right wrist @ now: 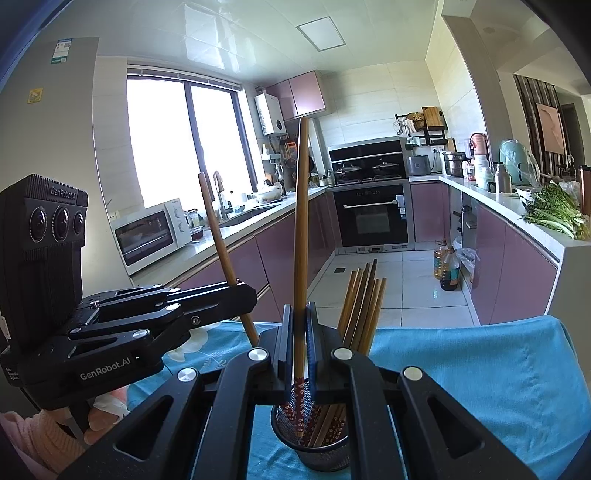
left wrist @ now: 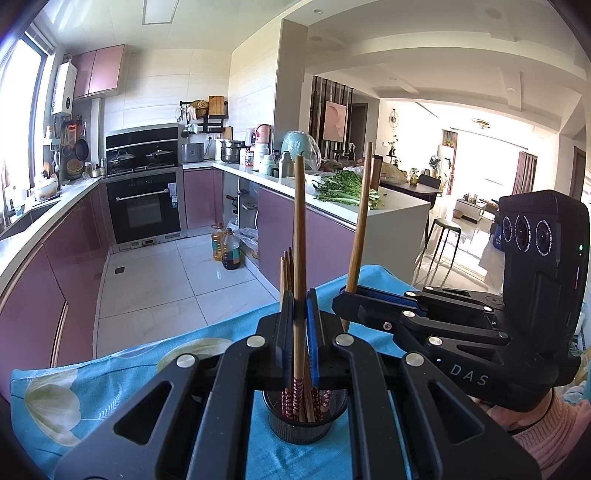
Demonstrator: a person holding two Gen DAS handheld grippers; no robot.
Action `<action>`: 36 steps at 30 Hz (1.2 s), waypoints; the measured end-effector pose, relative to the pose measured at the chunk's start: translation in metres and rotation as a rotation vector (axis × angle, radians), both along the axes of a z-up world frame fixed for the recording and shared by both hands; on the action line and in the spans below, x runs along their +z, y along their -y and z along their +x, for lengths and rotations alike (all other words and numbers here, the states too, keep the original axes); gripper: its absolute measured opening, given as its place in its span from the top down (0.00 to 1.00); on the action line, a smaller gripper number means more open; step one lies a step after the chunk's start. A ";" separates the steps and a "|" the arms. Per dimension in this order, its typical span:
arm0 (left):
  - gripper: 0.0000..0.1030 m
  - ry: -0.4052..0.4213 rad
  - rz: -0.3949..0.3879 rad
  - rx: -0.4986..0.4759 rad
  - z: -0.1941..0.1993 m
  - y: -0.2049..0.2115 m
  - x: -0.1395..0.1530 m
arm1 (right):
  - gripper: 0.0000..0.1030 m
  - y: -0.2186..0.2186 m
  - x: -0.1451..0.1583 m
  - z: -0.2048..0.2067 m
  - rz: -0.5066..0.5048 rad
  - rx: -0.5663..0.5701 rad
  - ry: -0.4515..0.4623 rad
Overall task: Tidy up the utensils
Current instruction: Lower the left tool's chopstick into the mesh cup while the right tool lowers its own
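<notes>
Step in hand: loading chopsticks into mesh holder (right wrist: pixel 317 439); left gripper (left wrist: pixel 300 314) and right gripper (right wrist: pixel 300 325) each clamp one chopstick upright over it; next: lower tips in, release.

We see a kitchen with mauve lower cabinets (right wrist: pixel 513 273) under pale countertops (left wrist: pixel 236 168), a white tiled floor (left wrist: pixel 147 280), and cream tiled walls (left wrist: pixel 155 99) rising to a glossy white ceiling with a flat panel light (right wrist: pixel 320 34). Bright daylight pours through a large dark-framed window (right wrist: pixel 177 140) above the sink side, where a white microwave (right wrist: pixel 151 229) sits, and a black built-in oven (right wrist: pixel 373 214) stands at the far end beneath a black range hood (right wrist: pixel 364 151). Past the counter, a sunlit living area (left wrist: pixel 469 166) opens with a dark stool (left wrist: pixel 443 229) and a pink picture (left wrist: pixel 335 120) on a slatted wall.
</notes>
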State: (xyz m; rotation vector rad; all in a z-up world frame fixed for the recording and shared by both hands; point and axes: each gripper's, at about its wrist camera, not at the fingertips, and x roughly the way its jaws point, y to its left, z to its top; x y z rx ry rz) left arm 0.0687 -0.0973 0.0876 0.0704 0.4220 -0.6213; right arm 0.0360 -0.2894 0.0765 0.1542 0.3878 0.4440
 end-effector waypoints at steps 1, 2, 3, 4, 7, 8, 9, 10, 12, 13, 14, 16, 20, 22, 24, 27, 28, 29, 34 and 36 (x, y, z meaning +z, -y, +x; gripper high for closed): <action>0.93 -0.002 0.001 0.001 0.000 0.001 0.000 | 0.95 0.000 -0.001 0.001 0.001 -0.001 -0.003; 0.93 -0.004 0.002 0.002 0.001 0.002 -0.001 | 0.95 0.001 -0.001 0.001 0.001 -0.002 -0.005; 0.93 -0.006 0.003 0.002 0.000 0.002 -0.001 | 0.95 0.001 -0.001 0.002 0.001 -0.003 -0.007; 0.93 -0.009 0.003 0.003 0.000 0.003 -0.001 | 0.95 0.000 -0.002 0.003 0.002 -0.004 -0.009; 0.93 -0.016 0.007 0.006 0.002 0.002 -0.002 | 0.95 0.000 -0.003 0.004 0.004 -0.008 -0.012; 0.93 -0.019 0.008 0.007 0.003 0.003 -0.002 | 0.95 0.000 -0.003 0.004 0.005 -0.009 -0.014; 0.93 -0.021 0.010 0.007 0.004 0.004 -0.002 | 0.95 0.000 -0.004 0.005 0.005 -0.010 -0.015; 0.93 -0.024 0.012 0.008 0.005 0.004 -0.003 | 0.95 0.000 -0.004 0.006 0.005 -0.011 -0.016; 0.93 -0.029 0.014 0.008 0.006 0.004 -0.003 | 0.95 0.000 -0.005 0.007 0.007 -0.011 -0.019; 0.93 -0.030 0.016 0.009 0.006 0.005 -0.004 | 0.95 0.000 -0.006 0.008 0.007 -0.012 -0.022; 0.93 -0.030 0.016 0.009 0.006 0.003 -0.005 | 0.95 0.000 -0.007 0.009 0.007 -0.012 -0.023; 0.93 -0.034 0.016 0.009 0.007 0.003 -0.005 | 0.95 0.001 -0.007 0.010 0.008 -0.012 -0.026; 0.93 -0.037 0.020 0.011 0.009 0.004 -0.004 | 0.95 0.001 -0.008 0.012 0.010 -0.012 -0.030; 0.93 -0.041 0.020 0.010 0.009 0.004 -0.005 | 0.95 0.002 -0.008 0.012 0.011 -0.012 -0.032; 0.93 -0.043 0.022 0.011 0.009 0.003 -0.005 | 0.95 0.003 -0.008 0.013 0.011 -0.012 -0.034; 0.93 -0.045 0.022 0.011 0.009 0.004 -0.004 | 0.95 0.003 -0.010 0.014 0.010 -0.011 -0.038; 0.93 -0.047 0.021 0.011 0.010 0.004 -0.004 | 0.95 0.004 -0.010 0.015 0.011 -0.011 -0.039; 0.93 -0.048 0.022 0.011 0.009 0.005 -0.004 | 0.95 0.004 -0.010 0.015 0.011 -0.011 -0.040; 0.93 -0.053 0.025 0.010 0.010 0.005 -0.004 | 0.95 0.005 -0.011 0.017 0.012 -0.012 -0.043; 0.93 -0.054 0.024 0.010 0.010 0.005 -0.004 | 0.95 0.005 -0.011 0.018 0.013 -0.013 -0.044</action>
